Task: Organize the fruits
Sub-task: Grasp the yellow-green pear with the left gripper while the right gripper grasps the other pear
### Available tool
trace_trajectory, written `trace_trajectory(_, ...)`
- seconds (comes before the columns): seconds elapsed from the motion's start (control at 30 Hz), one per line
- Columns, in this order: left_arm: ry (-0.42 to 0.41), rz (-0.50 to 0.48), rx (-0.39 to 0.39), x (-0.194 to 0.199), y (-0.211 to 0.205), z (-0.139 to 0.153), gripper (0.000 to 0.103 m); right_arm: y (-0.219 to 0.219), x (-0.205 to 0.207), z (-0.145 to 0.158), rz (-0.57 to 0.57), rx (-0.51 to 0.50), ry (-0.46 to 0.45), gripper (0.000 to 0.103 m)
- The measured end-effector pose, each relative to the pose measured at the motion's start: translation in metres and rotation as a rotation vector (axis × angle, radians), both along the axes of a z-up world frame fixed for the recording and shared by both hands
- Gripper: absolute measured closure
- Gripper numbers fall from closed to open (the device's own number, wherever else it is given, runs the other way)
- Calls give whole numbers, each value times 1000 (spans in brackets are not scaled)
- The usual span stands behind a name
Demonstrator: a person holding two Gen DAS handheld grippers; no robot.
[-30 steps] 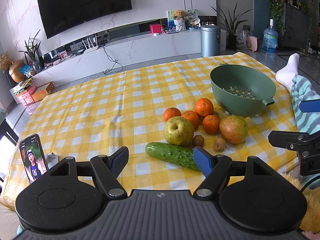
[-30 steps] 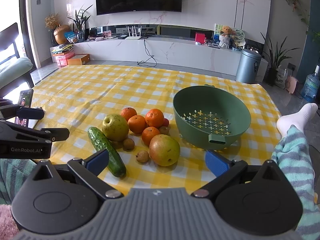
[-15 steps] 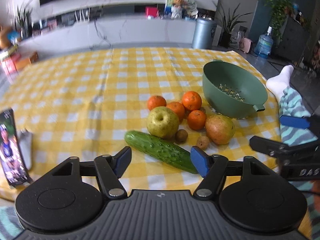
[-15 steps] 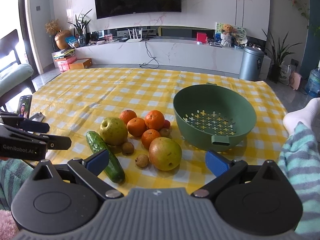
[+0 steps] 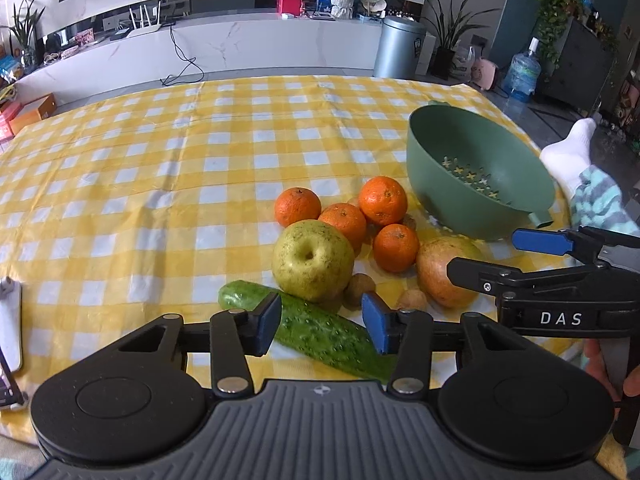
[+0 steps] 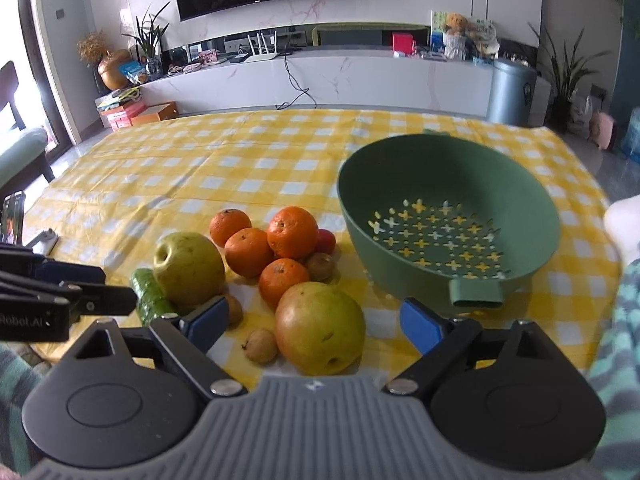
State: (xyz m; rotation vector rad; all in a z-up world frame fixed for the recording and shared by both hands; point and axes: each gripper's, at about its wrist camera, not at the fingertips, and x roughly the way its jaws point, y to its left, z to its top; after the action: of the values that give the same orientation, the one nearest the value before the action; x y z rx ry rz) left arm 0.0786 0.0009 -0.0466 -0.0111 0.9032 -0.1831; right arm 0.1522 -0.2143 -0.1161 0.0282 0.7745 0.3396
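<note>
Both grippers have dropped in closer to the fruit pile since the earlier frames.

Left wrist view: the left gripper (image 5: 320,322) sits right over the cucumber (image 5: 320,330), fingers closing with the cucumber between them, not pinching it yet.

Right wrist view: the right gripper (image 6: 316,320) frames the big reddish-green pear (image 6: 320,328), fingers wide but starting to close, holding nothing. The green colander (image 6: 448,216) is empty on the checkered counter (image 6: 200,168), so looks like sorting is just kicking off.

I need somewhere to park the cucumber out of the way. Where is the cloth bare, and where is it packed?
Bare: the checked cloth left of the fruit, and behind the oranges. The green colander is empty too. Packed: the fruit cluster between cucumber and colander, with both grippers hovering at its near edge.
</note>
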Motion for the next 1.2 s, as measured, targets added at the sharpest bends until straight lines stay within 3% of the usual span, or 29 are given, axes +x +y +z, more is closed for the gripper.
trace_trajectory(0.13, -76, 1, -1, 6, -2, -4, 48, -1, 9, -11, -13, 28, 21, 14)
trace_trajectory(0.33, -79, -6, 5, 17, -2, -16, 48, -2, 18, -21, -17, 67, 62, 19)
trace_trajectory(0.47, -85, -9, -16, 21, -1, -22, 37, -2, 19, -24, -24, 80, 73, 20)
trace_trajectory(0.63, -61, -4, 17, 26, 1, -33, 32, -1, 23, -29, -23, 82, 92, 24)
trace_trajectory(1.2, -68, -45, 4, 39, 0, -52, 25, -2, 37, -45, -44, 85, 155, 37)
